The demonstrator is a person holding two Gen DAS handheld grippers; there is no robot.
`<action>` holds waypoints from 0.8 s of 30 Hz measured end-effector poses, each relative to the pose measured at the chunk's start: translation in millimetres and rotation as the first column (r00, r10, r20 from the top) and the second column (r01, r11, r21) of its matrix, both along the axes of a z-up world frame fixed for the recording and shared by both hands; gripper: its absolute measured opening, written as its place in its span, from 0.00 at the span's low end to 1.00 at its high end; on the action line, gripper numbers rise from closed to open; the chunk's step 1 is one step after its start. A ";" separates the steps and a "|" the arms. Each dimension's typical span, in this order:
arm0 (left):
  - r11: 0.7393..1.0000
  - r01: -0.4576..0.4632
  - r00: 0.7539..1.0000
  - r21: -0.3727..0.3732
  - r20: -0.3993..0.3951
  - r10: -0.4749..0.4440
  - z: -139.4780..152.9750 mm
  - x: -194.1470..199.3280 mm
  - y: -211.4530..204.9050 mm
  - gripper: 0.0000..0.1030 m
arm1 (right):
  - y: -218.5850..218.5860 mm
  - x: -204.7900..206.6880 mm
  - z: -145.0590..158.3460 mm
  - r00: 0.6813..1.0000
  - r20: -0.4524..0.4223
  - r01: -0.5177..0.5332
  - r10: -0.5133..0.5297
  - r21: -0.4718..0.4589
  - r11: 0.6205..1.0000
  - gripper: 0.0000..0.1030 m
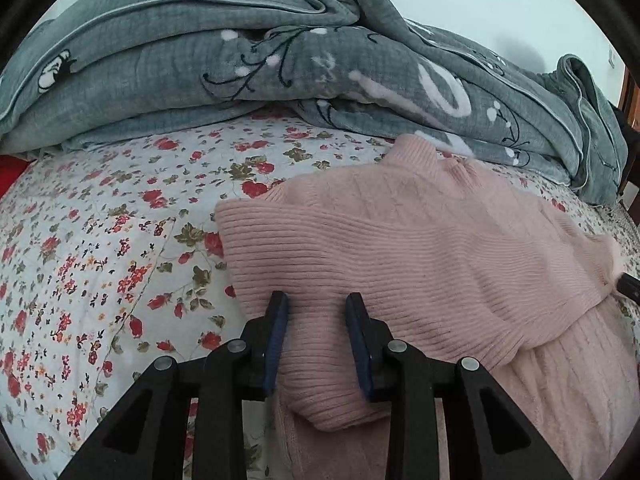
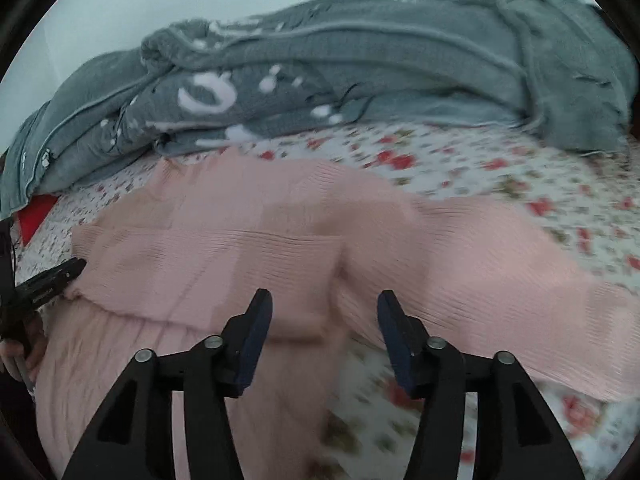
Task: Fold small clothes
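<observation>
Left wrist view: the pink ribbed sweater [image 1: 420, 248] lies on the floral bedsheet [image 1: 100, 240], filling the centre and right of the frame, its collar toward the heaped grey quilt [image 1: 240, 60] along the top. A broad stretch of bare sheet lies open on the left. The folded sleeve's straight edge runs down the middle left. The left gripper [image 1: 317, 308] tilts downward at the bottom centre, its jaws narrowly parted with a fold of sleeve between the blue pads, apparently pinching it. At the right edge a dark tip, the right gripper [image 1: 628, 285], meets the knit.

Right wrist view, blurred: the right gripper [image 2: 325, 305] angles down over the sweater [image 2: 240, 248], jaws spread, nothing pinched. Open sheet [image 2: 500, 168] lies at upper right.
</observation>
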State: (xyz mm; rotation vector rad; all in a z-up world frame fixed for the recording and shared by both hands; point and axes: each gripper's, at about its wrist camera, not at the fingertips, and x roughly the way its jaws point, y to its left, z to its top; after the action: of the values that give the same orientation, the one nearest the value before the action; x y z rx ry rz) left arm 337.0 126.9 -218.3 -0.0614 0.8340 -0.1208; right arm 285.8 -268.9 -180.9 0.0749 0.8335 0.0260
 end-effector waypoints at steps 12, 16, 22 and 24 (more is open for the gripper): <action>1.000 0.001 1.000 -0.003 0.002 -0.001 -0.1 0.4 0.1 0.29 | -141.2 -103.6 3.5 0.962 0.024 0.272 -0.271 -0.075 0.959 0.62; 1.000 0.000 1.000 -0.003 0.003 0.000 0.1 0.2 -0.4 0.30 | -188.0 -130.9 -7.9 0.928 0.008 0.372 -0.372 -0.020 0.928 0.62; 1.000 0.000 1.000 -0.023 0.003 0.000 0.1 0.9 2.0 0.30 | -215.7 -140.1 -12.5 0.899 0.042 0.431 -0.435 0.090 0.898 0.62; 1.000 -0.001 1.000 -0.027 0.004 0.001 -0.1 0.5 2.3 0.30 | -224.5 -139.1 -13.6 0.882 0.044 0.463 -0.469 0.107 0.880 0.62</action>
State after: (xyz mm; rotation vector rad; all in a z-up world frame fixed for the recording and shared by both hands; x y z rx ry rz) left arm 337.6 129.2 -218.3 -0.0871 0.8287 -0.1313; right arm 146.7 -493.4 -194.5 0.3611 0.7273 -0.3875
